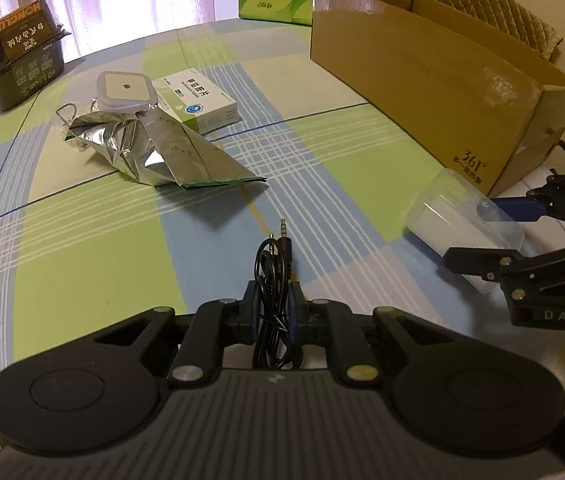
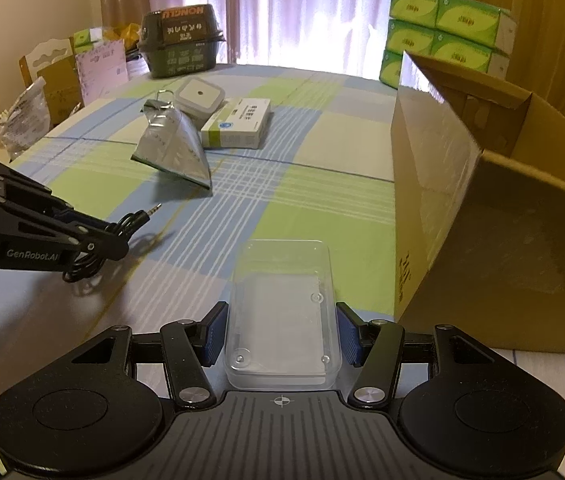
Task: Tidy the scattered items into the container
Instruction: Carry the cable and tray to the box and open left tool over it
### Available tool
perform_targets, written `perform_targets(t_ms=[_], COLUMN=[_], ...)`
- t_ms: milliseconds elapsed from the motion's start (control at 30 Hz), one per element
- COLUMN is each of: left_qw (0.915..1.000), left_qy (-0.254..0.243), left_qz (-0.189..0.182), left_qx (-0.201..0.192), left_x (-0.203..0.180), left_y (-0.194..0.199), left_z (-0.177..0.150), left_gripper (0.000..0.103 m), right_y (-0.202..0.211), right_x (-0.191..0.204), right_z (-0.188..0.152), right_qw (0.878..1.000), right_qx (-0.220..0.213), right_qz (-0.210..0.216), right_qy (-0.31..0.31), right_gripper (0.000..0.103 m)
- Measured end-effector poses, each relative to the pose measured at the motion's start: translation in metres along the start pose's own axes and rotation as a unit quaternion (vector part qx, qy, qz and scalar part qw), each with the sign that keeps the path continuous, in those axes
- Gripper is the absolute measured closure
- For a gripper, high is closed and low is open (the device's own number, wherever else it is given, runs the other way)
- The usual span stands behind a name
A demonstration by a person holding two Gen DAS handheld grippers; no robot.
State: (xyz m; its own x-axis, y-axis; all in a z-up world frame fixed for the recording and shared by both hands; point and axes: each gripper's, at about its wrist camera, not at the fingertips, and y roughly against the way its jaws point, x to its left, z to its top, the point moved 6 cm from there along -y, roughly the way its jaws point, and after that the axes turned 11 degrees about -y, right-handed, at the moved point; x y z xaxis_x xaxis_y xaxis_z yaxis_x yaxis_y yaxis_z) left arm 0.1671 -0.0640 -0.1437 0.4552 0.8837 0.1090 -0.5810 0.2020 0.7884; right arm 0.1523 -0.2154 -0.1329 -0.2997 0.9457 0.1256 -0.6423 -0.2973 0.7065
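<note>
Checked cloth covers the worktop (image 2: pixel 322 152) — curtains (image 2: pixel 282 8) behind; left claw (image 1: pixel 275 312) pinches a coiled cable (image 1: pixel 276 276), right claw (image 2: pixel 281 334) clamps a clear box (image 2: pixel 282 312).

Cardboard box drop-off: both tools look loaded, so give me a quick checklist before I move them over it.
1. Left tool shut on the coiled audio cable: ok.
2. Right tool pads against the clear plastic case: ok.
3. Case lifted off the tablecloth: cannot tell.
4. Cardboard box open on top: ok.
5. Room inside the box: cannot tell, floor hidden.
6. Items left on the table: not ok; foil pouch, medicine box and square white gadget remain.
</note>
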Motion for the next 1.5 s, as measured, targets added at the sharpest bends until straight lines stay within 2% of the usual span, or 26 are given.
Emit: perform_targets(t_ms=[267, 600, 833, 1000, 1167, 1267, 1500], left_qw=[0.9997, 0.9969, 0.9923, 0.9876, 0.9846, 0.9838, 0.9843], left_qy=[0.006, -0.002, -0.012, -0.026, -0.024, -0.021, -0.021], left_qz=[-0.004, -0.015, -0.041, -0.064, -0.090, -0.100, -0.109], left_qx=[-0.021, -0.077, -0.116, -0.141, -0.148, -0.147, -0.137], left_x=[0.001, -0.011, -0.041, -0.073, -0.103, -0.118, -0.134], left_y=[0.023, 0.063, 0.075, 0.072, 0.056, 0.044, 0.018], left_z=[0.017, 0.073, 0.130, 0.178, 0.216, 0.231, 0.242], left_gripper=[0.093, 0.093, 0.093, 0.093, 0.093, 0.093, 0.093], right_y=[0.022, 0.070, 0.107, 0.117, 0.120, 0.119, 0.115], right_x=[0.012, 0.003, -0.039, -0.083, -0.125, -0.143, -0.167], right_z=[0.020, 0.073, 0.109, 0.126, 0.133, 0.135, 0.131], right_qw=[0.999, 0.995, 0.988, 0.985, 0.983, 0.982, 0.981], right_qx=[-0.033, -0.100, -0.142, -0.150, -0.150, -0.149, -0.148], right_qz=[0.000, -0.020, -0.057, -0.090, -0.108, -0.112, -0.108], right_qy=[0.010, 0.014, 0.009, -0.001, -0.021, -0.032, -0.056], right_gripper=[0.045, 0.045, 0.044, 0.044, 0.044, 0.044, 0.045])
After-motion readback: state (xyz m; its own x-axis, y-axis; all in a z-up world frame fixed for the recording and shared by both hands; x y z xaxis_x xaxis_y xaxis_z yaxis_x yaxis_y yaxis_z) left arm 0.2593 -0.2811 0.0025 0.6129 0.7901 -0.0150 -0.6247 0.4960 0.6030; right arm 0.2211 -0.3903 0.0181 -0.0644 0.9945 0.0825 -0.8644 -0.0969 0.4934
